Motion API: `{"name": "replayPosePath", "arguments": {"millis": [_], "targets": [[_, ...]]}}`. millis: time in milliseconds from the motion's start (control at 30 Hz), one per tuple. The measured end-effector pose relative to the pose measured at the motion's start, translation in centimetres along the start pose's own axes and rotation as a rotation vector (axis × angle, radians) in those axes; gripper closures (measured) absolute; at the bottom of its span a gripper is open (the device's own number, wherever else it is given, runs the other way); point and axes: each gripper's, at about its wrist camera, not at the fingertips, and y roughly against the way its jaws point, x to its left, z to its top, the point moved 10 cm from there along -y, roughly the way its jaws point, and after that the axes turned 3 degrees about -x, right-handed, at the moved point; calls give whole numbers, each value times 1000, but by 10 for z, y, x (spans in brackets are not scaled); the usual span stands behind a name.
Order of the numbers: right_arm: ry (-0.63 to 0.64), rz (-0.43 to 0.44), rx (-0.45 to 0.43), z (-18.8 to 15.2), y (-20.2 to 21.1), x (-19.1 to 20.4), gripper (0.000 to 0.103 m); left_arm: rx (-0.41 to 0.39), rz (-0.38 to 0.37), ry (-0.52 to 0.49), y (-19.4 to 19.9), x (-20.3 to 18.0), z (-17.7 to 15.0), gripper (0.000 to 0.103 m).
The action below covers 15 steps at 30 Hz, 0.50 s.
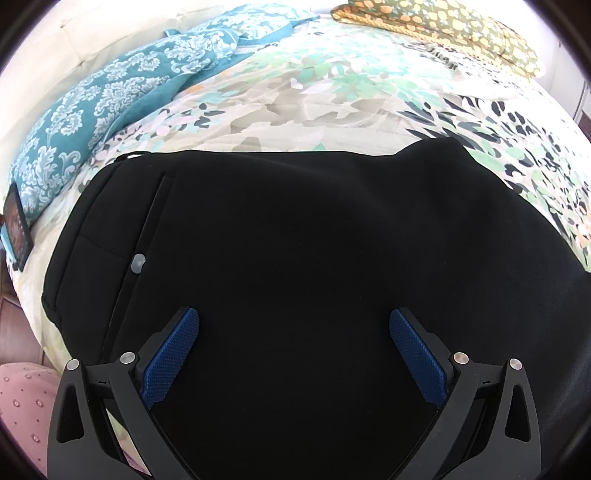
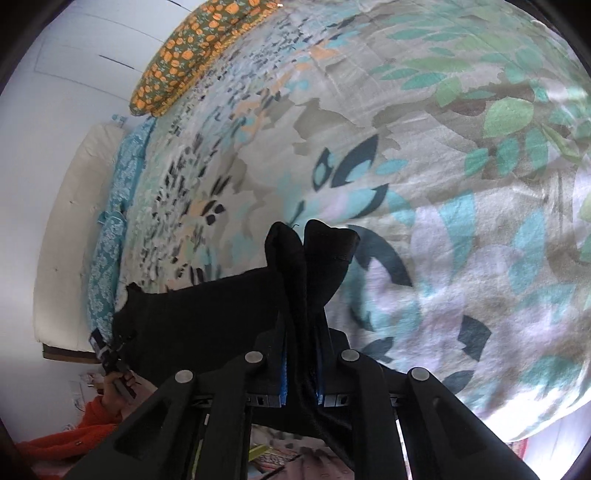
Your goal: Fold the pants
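Observation:
The black pants [image 1: 295, 236] lie spread on the floral bedspread [image 1: 314, 88], waistband and a grey button [image 1: 137, 263] at the left. My left gripper [image 1: 294, 325] is open just above the pants, blue pads [image 1: 173, 354] wide apart, holding nothing. In the right wrist view my right gripper [image 2: 303, 325] is shut on a bunched end of the pants [image 2: 314, 258], lifted above the bedspread [image 2: 443, 184]. The rest of the pants [image 2: 199, 314] trails to the left toward the other hand-held gripper [image 2: 110, 354].
A teal patterned pillow [image 1: 110, 107] lies at the left of the bed and an orange-flowered pillow [image 1: 443, 26] at the far edge. A dark tablet-like object [image 1: 16, 225] leans at the left. A white headboard [image 2: 70, 229] and an orange sleeve [image 2: 74, 432] show in the right wrist view.

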Motion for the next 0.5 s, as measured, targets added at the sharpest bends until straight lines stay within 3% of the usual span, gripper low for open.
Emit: {"name": "replayPosePath", "arguments": {"millis": [200,267,400,500], "targets": [[-26,243,-48,-27,2,88,92,65,-50,10,2,-3,1,1],[-53,343,-52,-38,-9,121,92,70,-102,28,6,-5,3,1],[-82,506,-14,-64,-55,193,92,65,-201,93,17,-6,7,1],[-126,624,46,-82,-103,243,92,60,-227,111,22,-5,10,1]]}}
